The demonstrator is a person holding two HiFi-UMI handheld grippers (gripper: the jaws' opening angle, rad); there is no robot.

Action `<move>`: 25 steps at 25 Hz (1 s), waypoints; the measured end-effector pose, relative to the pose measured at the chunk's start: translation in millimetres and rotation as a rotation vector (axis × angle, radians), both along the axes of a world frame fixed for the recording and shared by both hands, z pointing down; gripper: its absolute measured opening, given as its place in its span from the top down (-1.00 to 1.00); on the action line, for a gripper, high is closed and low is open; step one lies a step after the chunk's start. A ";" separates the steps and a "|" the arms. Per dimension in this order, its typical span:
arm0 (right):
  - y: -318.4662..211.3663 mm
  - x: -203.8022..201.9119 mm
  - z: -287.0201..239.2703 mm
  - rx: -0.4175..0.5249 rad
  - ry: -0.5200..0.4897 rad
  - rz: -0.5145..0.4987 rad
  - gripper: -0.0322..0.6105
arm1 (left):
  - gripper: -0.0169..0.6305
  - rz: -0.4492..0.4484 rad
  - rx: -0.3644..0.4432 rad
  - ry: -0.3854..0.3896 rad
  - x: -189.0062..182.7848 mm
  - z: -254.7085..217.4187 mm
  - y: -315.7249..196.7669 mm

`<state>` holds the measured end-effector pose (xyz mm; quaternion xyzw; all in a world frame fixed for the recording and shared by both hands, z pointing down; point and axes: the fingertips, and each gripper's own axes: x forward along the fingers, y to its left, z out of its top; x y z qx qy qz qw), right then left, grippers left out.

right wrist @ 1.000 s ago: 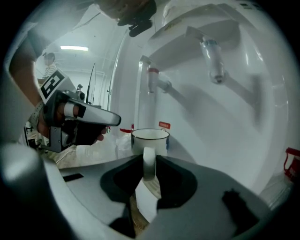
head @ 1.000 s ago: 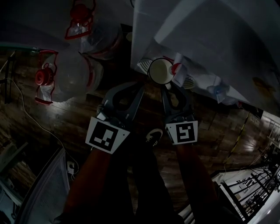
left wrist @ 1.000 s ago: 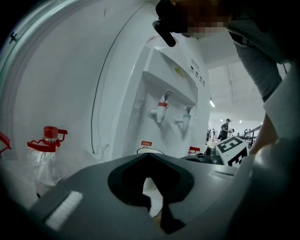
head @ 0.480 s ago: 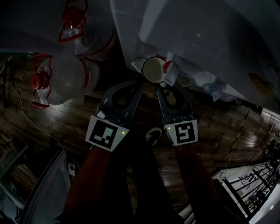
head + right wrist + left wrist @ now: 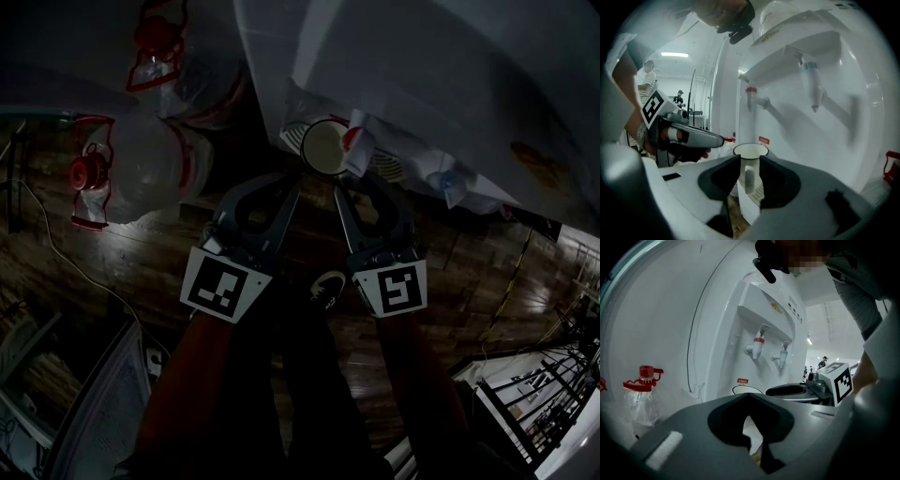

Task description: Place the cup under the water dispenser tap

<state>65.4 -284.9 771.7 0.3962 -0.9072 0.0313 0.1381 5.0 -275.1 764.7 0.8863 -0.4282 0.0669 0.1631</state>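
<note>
A white cup stands on the drip tray of the white water dispenser, below the red tap. The blue tap is to its right. My right gripper has its jaws opening. The cup's handle is between them with a gap on each side. In the head view the cup is just beyond the right gripper. My left gripper is shut and holds nothing, just left of the cup and short of it.
Two big clear water bottles with red caps lie on the dark wooden floor left of the dispenser. A cable runs across the floor at the left. My shoe shows between the grippers. Metal railings are at the lower right.
The right gripper's jaws have spread apart around the cup's handle. The cup stays on the drip tray, and the left gripper has not moved.
</note>
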 end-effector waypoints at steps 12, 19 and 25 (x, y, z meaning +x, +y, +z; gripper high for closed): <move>51.3 -19.8 -168.1 0.039 -0.112 -0.080 0.85 | 0.92 0.042 0.056 0.046 2.8 -143.1 45.4; 66.2 -18.1 -298.6 -0.007 -0.159 -0.128 0.85 | 0.93 0.051 0.114 0.042 8.5 -280.4 60.4; 89.2 -4.8 -410.4 -0.013 -0.199 -0.111 0.85 | 0.93 0.124 0.130 0.031 25.6 -388.8 89.3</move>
